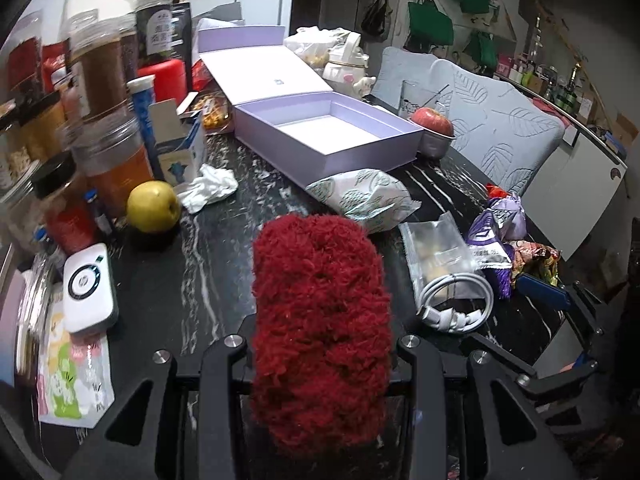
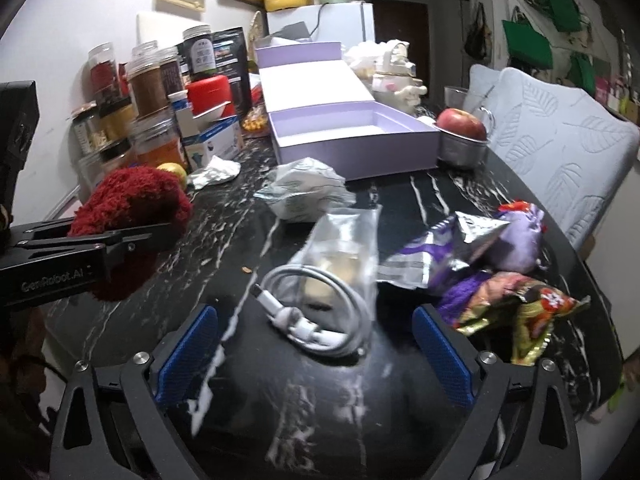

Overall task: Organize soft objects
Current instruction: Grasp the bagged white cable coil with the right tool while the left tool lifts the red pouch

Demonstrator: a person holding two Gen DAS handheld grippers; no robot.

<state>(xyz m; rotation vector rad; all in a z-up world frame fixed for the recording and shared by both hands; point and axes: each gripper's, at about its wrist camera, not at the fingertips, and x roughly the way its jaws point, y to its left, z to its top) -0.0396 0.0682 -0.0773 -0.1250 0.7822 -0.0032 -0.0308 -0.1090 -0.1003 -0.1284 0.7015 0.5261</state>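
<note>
My left gripper (image 1: 320, 344) is shut on a fluffy dark red soft object (image 1: 320, 320), held above the black marbled table (image 1: 192, 288); the same object (image 2: 132, 204) shows at the left of the right wrist view, clamped in the left gripper (image 2: 120, 240). An open, empty lilac box (image 1: 332, 136) stands at the table's far side, also in the right wrist view (image 2: 352, 148). A leaf-printed soft pack (image 1: 368, 196) lies just before it. My right gripper (image 2: 316, 356) is open and empty, low over the table by a coiled white cable (image 2: 316, 312).
Jars and bottles (image 1: 104, 120) crowd the left side, with a yellow apple (image 1: 153, 207), crumpled tissue (image 1: 208, 188) and white device (image 1: 90, 288). Snack wrappers (image 2: 500, 272) and a clear bag (image 2: 344, 248) lie right. A red apple in a metal cup (image 2: 462, 132) stands by the box.
</note>
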